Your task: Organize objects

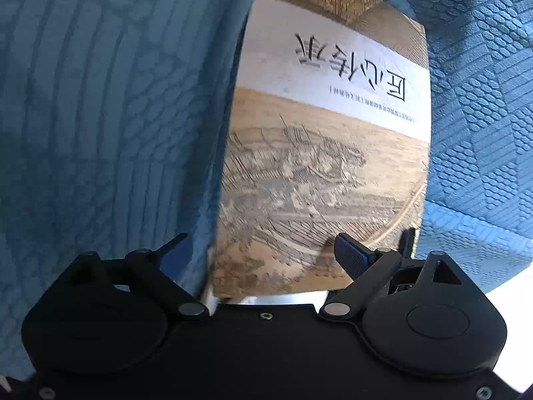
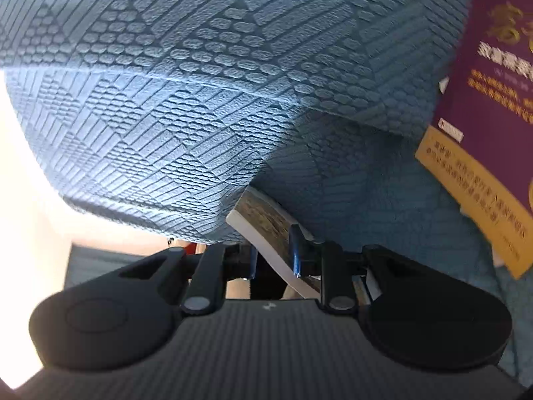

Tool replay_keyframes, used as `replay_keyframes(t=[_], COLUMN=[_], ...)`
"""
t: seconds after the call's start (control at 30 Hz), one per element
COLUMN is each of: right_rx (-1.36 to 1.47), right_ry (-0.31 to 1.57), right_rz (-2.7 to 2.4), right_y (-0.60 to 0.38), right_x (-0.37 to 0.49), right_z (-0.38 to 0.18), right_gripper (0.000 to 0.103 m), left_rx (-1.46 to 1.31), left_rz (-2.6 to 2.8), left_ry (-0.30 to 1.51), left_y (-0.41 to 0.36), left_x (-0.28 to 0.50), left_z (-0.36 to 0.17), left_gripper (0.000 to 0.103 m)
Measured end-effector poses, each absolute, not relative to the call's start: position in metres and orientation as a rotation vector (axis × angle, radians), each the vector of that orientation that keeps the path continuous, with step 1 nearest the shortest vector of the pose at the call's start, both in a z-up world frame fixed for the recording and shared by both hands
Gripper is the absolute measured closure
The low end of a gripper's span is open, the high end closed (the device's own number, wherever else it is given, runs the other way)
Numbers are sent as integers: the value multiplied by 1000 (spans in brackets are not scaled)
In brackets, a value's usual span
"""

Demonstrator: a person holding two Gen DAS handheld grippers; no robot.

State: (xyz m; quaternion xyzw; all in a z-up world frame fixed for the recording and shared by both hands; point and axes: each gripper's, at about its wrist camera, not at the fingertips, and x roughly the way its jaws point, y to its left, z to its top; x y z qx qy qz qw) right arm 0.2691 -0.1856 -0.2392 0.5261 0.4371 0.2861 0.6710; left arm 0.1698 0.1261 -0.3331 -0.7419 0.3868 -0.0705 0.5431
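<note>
Nearby, purple book (image 2: 479, 106) on blue cushions (image 2: 200, 66), tan book (image 1: 319, 140) wedged.

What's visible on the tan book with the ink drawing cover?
The tan softcover book with an ink landscape drawing has a white band with large black Chinese characters, seen upside down in the left wrist view. It stands on edge against blue textured upholstery. The right gripper clamps its white page edge; the left gripper is open around its near corner.
</note>
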Motion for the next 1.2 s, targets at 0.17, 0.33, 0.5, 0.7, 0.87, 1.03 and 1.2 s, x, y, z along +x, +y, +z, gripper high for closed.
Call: replay_keyframes(t=[0.17, 0.33, 0.5, 0.7, 0.87, 1.03, 1.2], right_rx=[1234, 1265, 1234, 1174, 1143, 1144, 1114], right_ry=[992, 993, 976, 938, 924, 932, 953], right_rz=[610, 592, 604, 603, 586, 523, 500], right_y=[-179, -177, -177, -176, -178, -186, -185], right_x=[261, 260, 261, 264, 267, 263, 256], right_z=[-242, -246, -246, -247, -249, -257, -262], right_gripper=[80, 79, 80, 80, 80, 81, 83], left_rx=[-1793, -1805, -1765, -1699, -1699, -1653, -1637], left_rz=[-193, -186, -172, -145, -116, -126, -110], left_ry=[908, 905, 919, 910, 824, 722, 735], left_y=[123, 124, 131, 144, 152, 155, 152], left_x=[159, 146, 134, 117, 124, 139, 160], left_z=[-335, -337, -336, -327, -299, -271, -278], left_gripper=[17, 24, 36, 49, 57, 60, 60])
